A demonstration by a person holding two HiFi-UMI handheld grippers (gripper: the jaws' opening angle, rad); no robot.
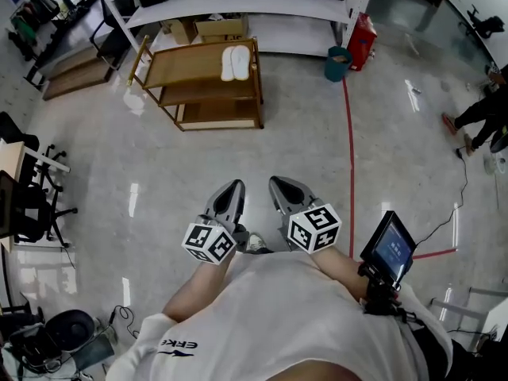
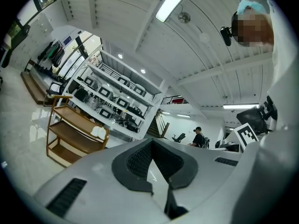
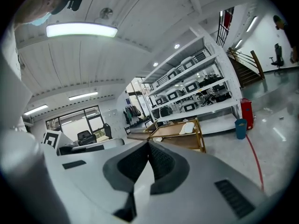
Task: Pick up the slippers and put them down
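See the white slippers (image 1: 235, 62) side by side on the top shelf of the wooden rack (image 1: 202, 114), toes and heels in a line pointing straight away. Far off from both tongs, across the shiny floor (image 1: 159, 173), ahead and in line with the left tongs (image 1: 232, 187). Left tongs squeezed tight on nothing. Right tongs (image 1: 278, 184) squeezed tight too, nothing inside. Likely needs a walk up to the rack first, then opening wide. Left side looks a bit nearer.

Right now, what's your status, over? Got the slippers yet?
Left claw and right claw both shut, empty. Slippers side by side atop wooden rack, far ahead. Nothing on the floor between.
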